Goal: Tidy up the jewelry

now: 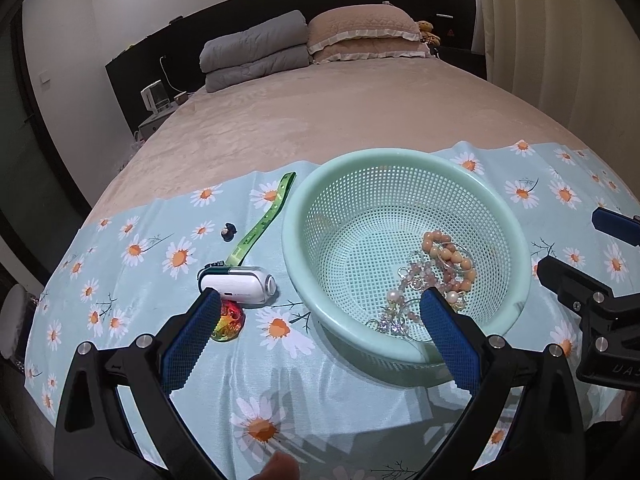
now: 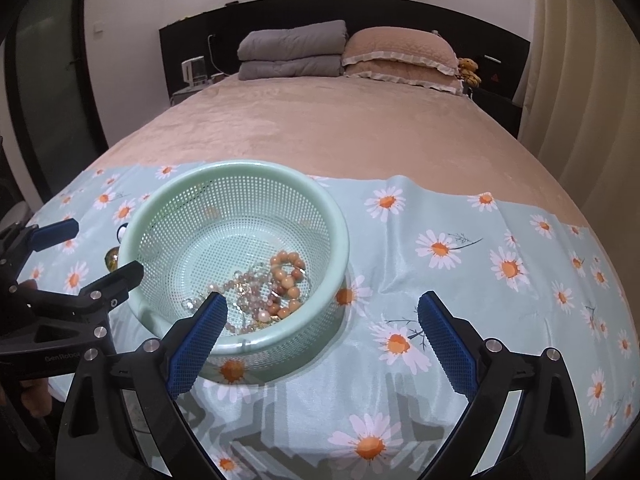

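My left gripper (image 1: 320, 320) jaws apart, near basket (image 1: 404, 158) rim; my right gripper (image 2: 322, 320) jaws apart, empty; bead bracelets (image 2: 286, 280) inside basket.

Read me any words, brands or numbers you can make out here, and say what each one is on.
"GenRobo", cut off by a finger: on the left gripper body, seen from the right wrist.
"DAS", cut off at the frame edge: on the right gripper body, seen from the left wrist.
Green strap: markings too small to read.
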A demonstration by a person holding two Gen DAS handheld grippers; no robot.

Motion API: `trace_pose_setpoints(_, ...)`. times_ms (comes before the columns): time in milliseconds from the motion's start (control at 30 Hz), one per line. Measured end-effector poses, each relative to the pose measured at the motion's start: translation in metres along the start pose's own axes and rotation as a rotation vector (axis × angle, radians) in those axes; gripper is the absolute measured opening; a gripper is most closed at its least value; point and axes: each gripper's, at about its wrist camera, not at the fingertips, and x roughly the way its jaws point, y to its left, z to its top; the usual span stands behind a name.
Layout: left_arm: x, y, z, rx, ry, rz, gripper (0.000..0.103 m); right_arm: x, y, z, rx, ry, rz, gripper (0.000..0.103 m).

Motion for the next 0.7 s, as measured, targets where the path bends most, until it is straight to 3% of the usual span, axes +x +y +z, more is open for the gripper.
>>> trace_pose_setpoints(233,0.0011,0.0009,0.0008,-0.014,0.004,-0.029,0.097,0.0023,0.0052,-0.0002,-0.03,-0.001,-0.028,0.092)
trace_pose_setpoints(700,0.0005,0.0038,0.0016,-0.04,0.0,0.02,0.097,0.0049,0.0061,-0.0005,-0.031,0.016,-0.032,0.092)
